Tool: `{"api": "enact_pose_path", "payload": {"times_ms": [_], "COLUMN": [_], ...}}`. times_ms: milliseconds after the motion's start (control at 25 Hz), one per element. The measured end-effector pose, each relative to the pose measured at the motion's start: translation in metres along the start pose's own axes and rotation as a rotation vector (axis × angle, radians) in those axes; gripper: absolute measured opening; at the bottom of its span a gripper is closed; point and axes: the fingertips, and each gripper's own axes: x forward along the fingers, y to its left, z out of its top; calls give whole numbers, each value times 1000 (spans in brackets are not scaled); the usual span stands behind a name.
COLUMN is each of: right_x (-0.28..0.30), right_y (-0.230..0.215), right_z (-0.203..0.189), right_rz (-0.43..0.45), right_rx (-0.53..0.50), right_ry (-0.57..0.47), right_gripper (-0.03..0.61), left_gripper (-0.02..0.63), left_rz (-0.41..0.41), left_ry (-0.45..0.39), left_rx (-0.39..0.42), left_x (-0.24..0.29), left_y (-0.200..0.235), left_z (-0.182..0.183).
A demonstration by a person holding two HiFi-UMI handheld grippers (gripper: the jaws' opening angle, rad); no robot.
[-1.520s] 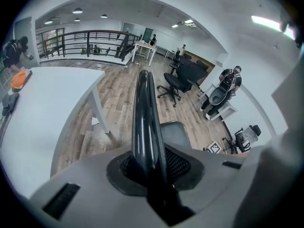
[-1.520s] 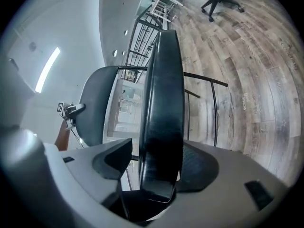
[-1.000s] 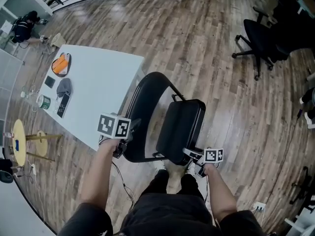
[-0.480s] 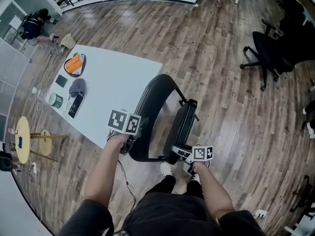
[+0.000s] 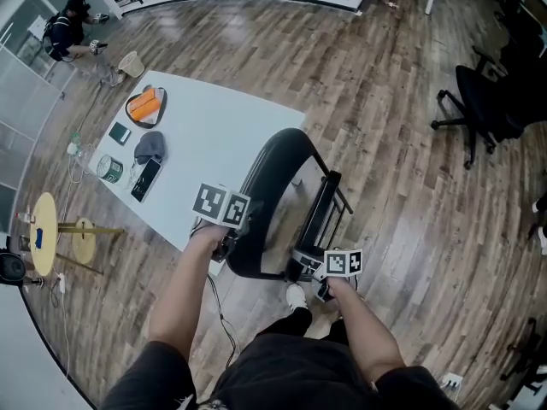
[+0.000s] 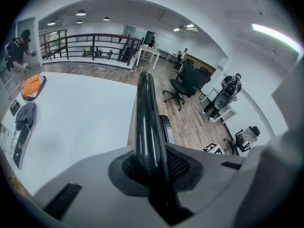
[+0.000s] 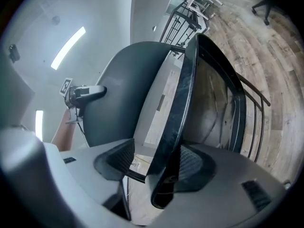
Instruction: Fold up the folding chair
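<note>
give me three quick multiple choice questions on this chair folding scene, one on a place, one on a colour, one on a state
1. Where does the folding chair stand relative to the white table?
A) on top of it
B) beside its edge, on the wood floor
C) under it

2. What colour is the folding chair?
A) black
B) red
C) white

3. What state are the left tongs in?
A) open and empty
B) shut on the chair's top rail
C) shut on a cup

Answers:
1 B: the head view shows it on the floorboards next to the table's edge.
2 A: it shows black in every view.
3 B: the left gripper view shows the rail pinched between the pads.
</note>
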Motion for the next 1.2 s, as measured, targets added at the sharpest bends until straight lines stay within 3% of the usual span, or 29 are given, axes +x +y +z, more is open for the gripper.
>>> {"api": "enact_pose_path", "payload": {"times_ms": [120,560,960,1080,1200], "right_x": [23,87,106,106,101], "right_y": [2,9,3,7,9], "right_z": [1,7,7,5,7], "right_rz": [-25,-40,-76,-50,-51], "right_rx": [-23,-68,-64,-105,-159], "right_ry": [34,97,104,131,154], "right_gripper": [233,227,190,193,246], "left_gripper": [63,63,62,71,98], "left_rz": [8,24,37,60,109], "left_ry": [1,2,3,2,0], "left_rx": [1,8,14,23,48], "left_x": [-3,-11,-11,-12,-15], "left_y": [9,42,48,50,52], "left_z": [0,0,-1,-1,-1]}}
